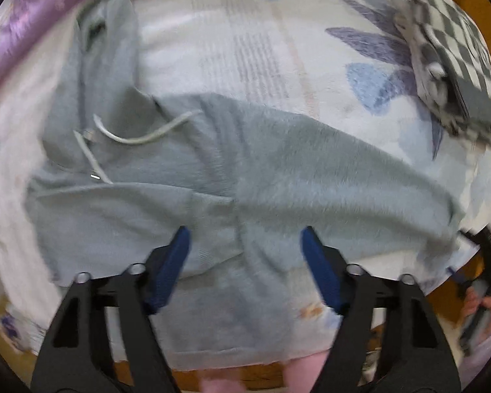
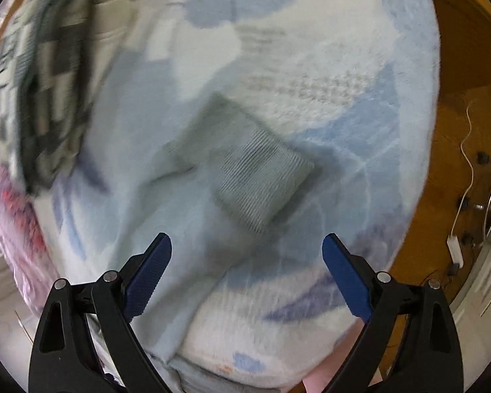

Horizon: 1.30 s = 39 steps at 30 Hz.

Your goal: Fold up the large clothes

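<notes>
Barely begun: the grey fleece hoodie [image 1: 186, 177] sprawls unfolded on the floral bed blanket [image 1: 252, 49]; left claw [image 1: 245, 239] and right claw [image 2: 247, 245] both spread, empty.

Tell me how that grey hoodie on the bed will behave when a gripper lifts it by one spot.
The grey hoodie lies creased and draped over the blanket, so it will probably sag limp. Its fleecy surface looks grippy rather than slippery. The loose drawstring may dangle.

I find nothing to read here — no label, brand, number or sign. The blanket [image 1: 311, 49] on the bed carries faint grey rows that look like printed lines, but they are too blurred for me to make out.
</notes>
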Motion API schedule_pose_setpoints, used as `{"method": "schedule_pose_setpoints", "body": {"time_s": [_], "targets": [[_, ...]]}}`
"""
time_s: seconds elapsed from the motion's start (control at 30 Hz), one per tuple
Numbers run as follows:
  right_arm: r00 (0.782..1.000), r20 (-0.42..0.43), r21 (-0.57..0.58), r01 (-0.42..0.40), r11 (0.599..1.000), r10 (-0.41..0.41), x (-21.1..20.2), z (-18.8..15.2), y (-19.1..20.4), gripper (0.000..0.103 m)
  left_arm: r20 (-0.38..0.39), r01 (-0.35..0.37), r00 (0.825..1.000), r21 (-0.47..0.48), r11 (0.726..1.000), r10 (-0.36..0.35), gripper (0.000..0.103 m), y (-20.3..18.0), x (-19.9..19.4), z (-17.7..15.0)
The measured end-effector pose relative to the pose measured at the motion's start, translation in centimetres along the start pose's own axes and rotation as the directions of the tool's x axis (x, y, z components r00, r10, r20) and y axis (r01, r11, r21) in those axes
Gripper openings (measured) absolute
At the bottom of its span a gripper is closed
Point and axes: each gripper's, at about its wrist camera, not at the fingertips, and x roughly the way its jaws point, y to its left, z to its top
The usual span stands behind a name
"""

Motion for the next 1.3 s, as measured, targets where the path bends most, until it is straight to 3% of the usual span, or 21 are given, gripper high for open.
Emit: {"method": "schedule_pose_setpoints", "body": {"time_s": [0.1, 0.13, 0.23, 0.3, 0.33, 0.37, 0.4, 0.47, 0.63, 0.9, 1.1, 1.3], "targets": [[1.0, 0.0, 0.025, 0.02, 0.999, -0.02, 1.3, 1.3, -0.1, 0.09, 0.004, -0.02, 1.0, -0.03, 0.999, 0.02, 0.05, 0.3, 2.4, 1.0], [1.0, -0.002, 0.031, 0.027, 0.999, -0.027, 1.6, 1.6, -0.1, 0.09, 0.0, -0.023, 1.0, -0.039, 0.999, 0.023, 0.04, 0.4, 3.2, 1.4], [0.998, 0.014, 0.039, 0.062, 0.997, -0.062, 1.8, 2.1, 0.3, 0.077, -0.002, 0.021, 1.0, -0.073, 0.997, -0.022, 0.02, 0.8, 5.4, 2.2], [0.995, 0.04, -0.015, 0.089, 0.996, -0.088, 1.6, 2.2, 1.0, 0.062, -0.014, 0.018, 1.0, -0.067, 0.998, -0.019, 0.018, 0.9, 7.0, 2.4], [0.994, 0.055, -0.043, 0.099, 0.994, -0.097, 1.4, 2.0, 1.6, 0.06, -0.03, -0.004, 1.0, -0.056, 0.998, 0.002, 0.012, 0.8, 8.0, 2.4], [0.992, 0.079, -0.085, 0.101, 0.991, -0.094, 1.1, 1.7, 2.2, 0.049, -0.052, -0.022, 0.998, -0.048, 0.999, 0.02, 0.006, 0.9, 9.3, 2.3], [0.991, 0.094, -0.116, 0.104, 0.988, -0.094, 0.8, 1.5, 2.8, 0.034, -0.068, -0.017, 0.998, -0.055, 0.998, 0.013, 0.005, 1.0, 10.2, 2.3], [0.989, 0.124, -0.181, 0.102, 0.978, -0.08, 0.0, 0.9, 4.1, 0.017, -0.053, -0.01, 0.999, -0.072, 0.997, 0.006, 0.005, 1.1, 11.0, 2.2], [0.975, 0.221, -0.302, 0.081, 0.95, -0.013, -4.1, -0.7, 8.8, 0.015, -0.032, -0.017, 0.999, -0.056, 0.998, 0.016, 0.005, 0.9, 11.3, 1.9], [0.933, 0.3, -0.472, -0.035, 0.881, 0.198, -11.2, -5.4, 16.0, 0.015, 0.001, 0.026, 1.0, -0.058, 0.998, -0.026, 0.004, 2.0, 11.7, 0.9], [0.894, 0.287, -0.631, -0.095, 0.77, 0.345, -14.9, -12.1, 23.0, 0.015, 0.039, 0.081, 0.996, -0.071, 0.994, -0.078, 0.004, 4.0, 11.8, 0.3], [0.895, 0.184, -0.753, -0.138, 0.644, 0.406, -15.3, -20.1, 28.0, 0.014, 0.061, 0.138, 0.989, -0.079, 0.987, -0.133, 0.004, 6.1, 11.6, -0.9]]}}
